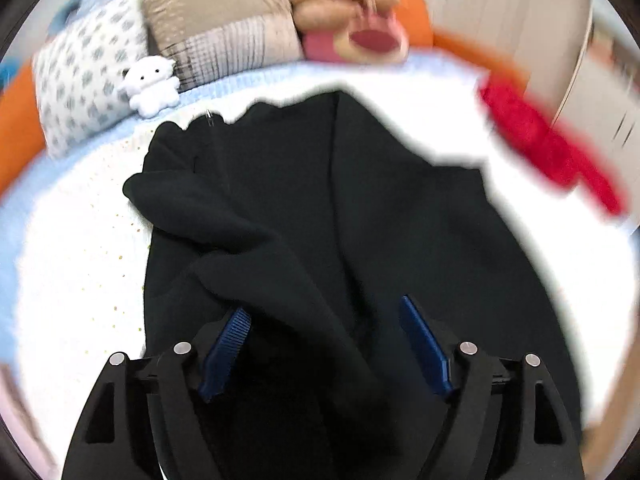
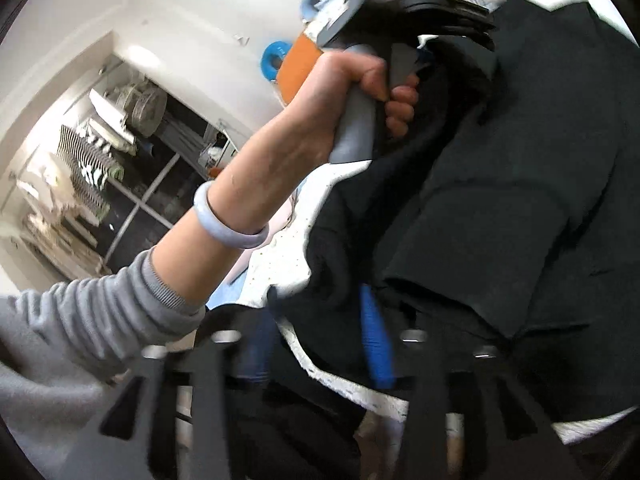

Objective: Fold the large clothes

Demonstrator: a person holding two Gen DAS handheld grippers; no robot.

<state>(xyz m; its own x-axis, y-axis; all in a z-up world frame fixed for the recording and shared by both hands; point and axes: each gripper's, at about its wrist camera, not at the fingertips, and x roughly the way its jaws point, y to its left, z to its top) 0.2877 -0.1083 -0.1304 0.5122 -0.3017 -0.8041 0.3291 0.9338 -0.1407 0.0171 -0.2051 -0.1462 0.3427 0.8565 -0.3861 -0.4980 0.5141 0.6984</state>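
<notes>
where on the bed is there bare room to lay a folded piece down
Bare white blanket lies left of the black garment, below the small white plush. A narrower strip runs between the garment and the red cloth. The head end is crowded with pillows.

I see a home bedroom: a bed (image 1: 72,240) with patterned pillows (image 1: 84,76), plush toys (image 1: 154,84), and laundry hanging beyond a doorway (image 2: 86,160).

The left wrist camera looks down close along its claw (image 1: 324,340) toward twelve o'clock over the crumpled black fabric garment (image 1: 320,200); the right wrist camera, equally close, shares that garment (image 2: 520,160).
</notes>
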